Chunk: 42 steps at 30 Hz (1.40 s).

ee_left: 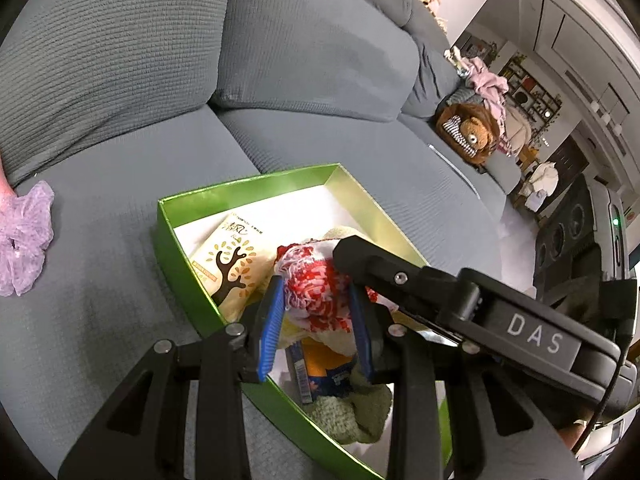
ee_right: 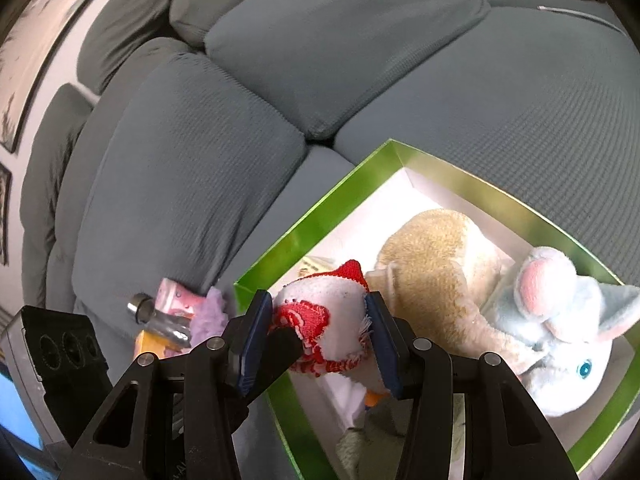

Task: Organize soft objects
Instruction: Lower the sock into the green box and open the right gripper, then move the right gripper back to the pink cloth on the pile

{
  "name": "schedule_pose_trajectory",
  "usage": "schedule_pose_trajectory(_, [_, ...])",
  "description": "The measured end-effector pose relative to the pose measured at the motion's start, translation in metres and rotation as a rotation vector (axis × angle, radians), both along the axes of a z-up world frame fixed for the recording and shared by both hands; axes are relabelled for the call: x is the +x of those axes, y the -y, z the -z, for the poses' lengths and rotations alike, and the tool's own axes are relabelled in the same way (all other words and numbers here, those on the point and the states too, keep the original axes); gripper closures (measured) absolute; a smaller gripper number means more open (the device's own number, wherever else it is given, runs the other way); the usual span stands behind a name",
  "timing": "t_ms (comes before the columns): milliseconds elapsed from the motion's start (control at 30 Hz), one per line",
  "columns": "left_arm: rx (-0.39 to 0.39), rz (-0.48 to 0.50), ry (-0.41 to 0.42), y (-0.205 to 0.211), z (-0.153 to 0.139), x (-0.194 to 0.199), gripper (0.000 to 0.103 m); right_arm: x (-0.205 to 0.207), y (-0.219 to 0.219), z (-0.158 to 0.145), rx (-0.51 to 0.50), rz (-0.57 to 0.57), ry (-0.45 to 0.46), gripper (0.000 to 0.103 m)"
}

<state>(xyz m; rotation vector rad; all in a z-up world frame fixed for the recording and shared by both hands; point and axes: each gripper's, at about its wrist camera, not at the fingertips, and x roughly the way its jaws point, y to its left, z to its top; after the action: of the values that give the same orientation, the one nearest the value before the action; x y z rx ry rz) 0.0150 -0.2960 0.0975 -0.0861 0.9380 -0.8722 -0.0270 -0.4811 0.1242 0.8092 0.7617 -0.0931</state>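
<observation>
A red and white knitted cloth [ee_left: 316,284] hangs over an open green box [ee_left: 176,248] on a grey sofa. My left gripper [ee_left: 316,292] is shut on one end of it, blue pads pressing both sides. My right gripper [ee_right: 320,314] is shut on the other end of the cloth [ee_right: 332,300]. In the left wrist view the right gripper's black finger [ee_left: 360,256] reaches in from the right. The box [ee_right: 312,220] holds a beige plush [ee_right: 440,256], a pale blue plush animal [ee_right: 560,320], a tissue pack with a tree print [ee_left: 232,264] and a green fuzzy cloth [ee_left: 348,412].
A purple scrunchie [ee_left: 24,236] lies on the seat left of the box. A pink packet [ee_right: 176,300] and a metal cylinder [ee_right: 160,320] lie nearby. A teddy bear [ee_left: 474,132] sits at the sofa's far end. Grey back cushions [ee_left: 300,48] rise behind the box.
</observation>
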Motion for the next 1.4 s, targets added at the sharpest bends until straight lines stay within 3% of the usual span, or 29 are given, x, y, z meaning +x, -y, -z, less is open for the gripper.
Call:
schedule_pose_trajectory(367, [0.040,0.001,-0.044,0.011,0.013,0.006,0.073,0.003,0.006,0.015,0.016,0.031,-0.066,0.052])
schedule_pose_trajectory(500, [0.055,-0.012,-0.035,0.008,0.010,0.003,0.072,0.003,0.004,0.014,0.008,0.035,-0.071,0.052])
schedule_pose_trajectory(667, [0.021,-0.016,0.002,-0.001,0.004,-0.003,0.070,-0.002,-0.002,0.001,-0.049,0.027,-0.039,0.052])
schedule_pose_trajectory(800, [0.013,-0.049,0.054,-0.014,-0.008,-0.009,0.057,-0.008,-0.005,-0.010,-0.088,0.032,-0.007,0.040])
schedule_pose_trajectory(933, [0.017,-0.082,0.117,-0.027,-0.021,-0.015,0.036,-0.012,-0.009,-0.021,-0.117,0.034,0.024,0.030])
schedule_pose_trajectory(1033, [-0.011,-0.097,0.119,-0.041,-0.026,-0.016,0.024,-0.014,-0.015,-0.029,-0.161,0.038,0.039,0.022])
schedule_pose_trajectory(1167, [-0.046,-0.155,0.127,-0.064,-0.032,-0.019,0.019,-0.014,-0.024,-0.036,-0.191,0.035,0.052,0.015])
schedule_pose_trajectory(1400, [-0.022,-0.257,0.153,-0.108,-0.034,-0.028,0.017,-0.007,-0.049,-0.046,-0.275,-0.022,0.061,0.007])
